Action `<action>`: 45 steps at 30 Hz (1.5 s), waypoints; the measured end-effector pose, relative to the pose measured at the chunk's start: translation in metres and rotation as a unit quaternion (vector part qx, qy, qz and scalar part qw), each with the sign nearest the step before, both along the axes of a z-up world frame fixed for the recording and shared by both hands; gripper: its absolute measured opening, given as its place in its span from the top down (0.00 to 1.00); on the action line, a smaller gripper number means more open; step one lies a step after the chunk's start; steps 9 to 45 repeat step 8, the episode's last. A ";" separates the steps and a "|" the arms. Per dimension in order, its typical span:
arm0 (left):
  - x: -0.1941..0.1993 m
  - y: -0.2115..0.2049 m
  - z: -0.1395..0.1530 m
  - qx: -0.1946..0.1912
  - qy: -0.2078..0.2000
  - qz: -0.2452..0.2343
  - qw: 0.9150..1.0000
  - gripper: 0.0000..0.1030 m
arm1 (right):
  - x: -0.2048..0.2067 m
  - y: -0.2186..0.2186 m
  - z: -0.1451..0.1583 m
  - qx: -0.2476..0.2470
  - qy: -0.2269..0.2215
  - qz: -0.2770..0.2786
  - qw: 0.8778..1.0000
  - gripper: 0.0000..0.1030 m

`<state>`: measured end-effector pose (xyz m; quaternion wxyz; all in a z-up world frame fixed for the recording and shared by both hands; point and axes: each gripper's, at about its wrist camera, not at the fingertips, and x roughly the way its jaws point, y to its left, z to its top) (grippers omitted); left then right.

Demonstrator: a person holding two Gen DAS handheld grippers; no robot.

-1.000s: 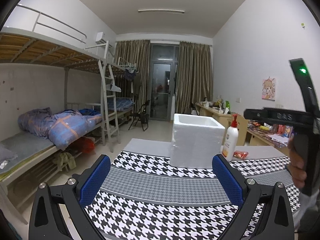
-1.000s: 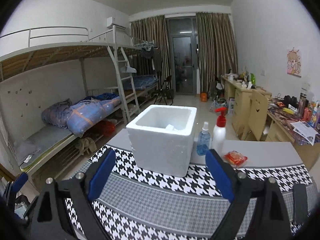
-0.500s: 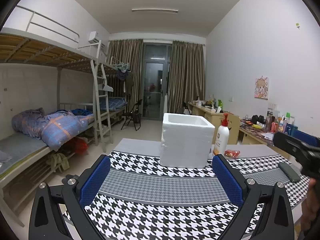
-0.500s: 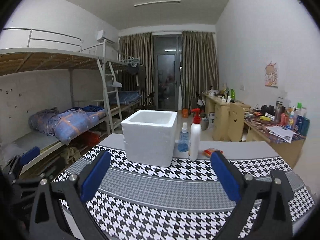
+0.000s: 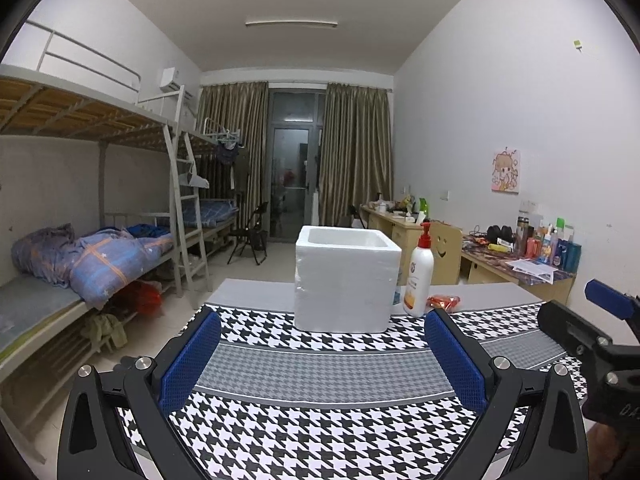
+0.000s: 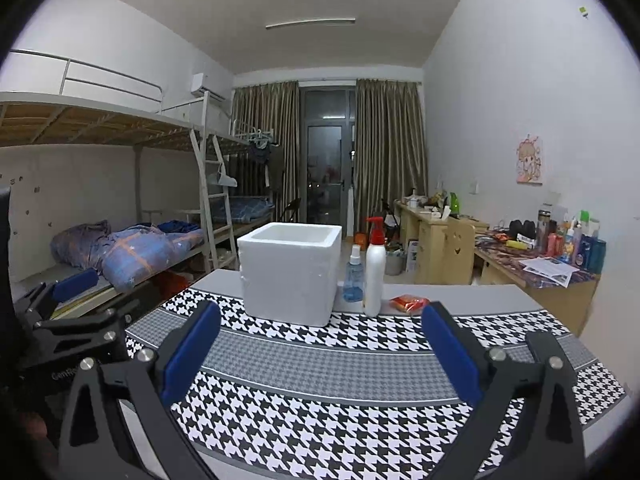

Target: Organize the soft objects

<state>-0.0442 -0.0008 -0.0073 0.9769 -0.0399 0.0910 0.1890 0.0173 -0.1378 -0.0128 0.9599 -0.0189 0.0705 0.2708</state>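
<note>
A white foam box (image 5: 347,280) (image 6: 291,272) stands open-topped at the far side of the houndstooth cloth (image 5: 320,372) (image 6: 328,368). Beside it on the right are a white pump bottle (image 5: 419,276) (image 6: 375,268), a small blue spray bottle (image 6: 353,274) and an orange-red soft packet (image 5: 443,301) (image 6: 409,303). My left gripper (image 5: 322,360) hangs open above the near cloth, nothing between its blue pads. My right gripper (image 6: 320,354) is open too, also empty, and shows at the right edge of the left wrist view (image 5: 600,340).
Bunk beds (image 5: 92,240) with a blue quilt line the left wall. Wooden desks (image 6: 440,248) crowded with bottles and papers run along the right wall. A folding chair (image 5: 252,236) stands near the curtained balcony door. The table's grey far edge (image 6: 460,294) lies behind the cloth.
Both grippers have pulled back and levelled, so the foam box and bottles look smaller and farther. The right gripper has dropped low at the right of the left wrist view.
</note>
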 end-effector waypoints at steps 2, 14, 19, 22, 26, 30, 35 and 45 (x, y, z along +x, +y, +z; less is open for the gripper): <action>-0.001 -0.001 0.001 0.003 -0.005 0.003 1.000 0.01 | -0.001 -0.002 -0.003 0.001 0.003 0.001 1.000 0.01; 0.002 -0.005 0.000 0.011 -0.005 -0.006 1.000 0.01 | -0.001 -0.005 -0.013 0.000 0.010 -0.005 1.000 0.01; 0.002 -0.005 0.000 0.011 -0.005 -0.006 1.000 0.01 | -0.001 -0.005 -0.013 0.000 0.010 -0.005 1.000 0.01; 0.002 -0.005 0.000 0.011 -0.005 -0.006 1.000 0.01 | -0.001 -0.005 -0.013 0.000 0.010 -0.005 1.000 0.01; 0.002 -0.005 0.000 0.011 -0.005 -0.006 1.000 0.01 | -0.001 -0.005 -0.013 0.000 0.010 -0.005 1.000 0.01; 0.002 -0.005 0.000 0.011 -0.005 -0.006 1.000 0.01 | -0.001 -0.005 -0.013 0.000 0.010 -0.005 1.000 0.01; 0.002 -0.005 0.000 0.011 -0.005 -0.006 1.000 0.01 | -0.001 -0.005 -0.013 0.000 0.010 -0.005 1.000 0.01; 0.002 -0.005 0.000 0.011 -0.005 -0.006 1.000 0.01 | -0.001 -0.005 -0.013 0.000 0.010 -0.005 1.000 0.01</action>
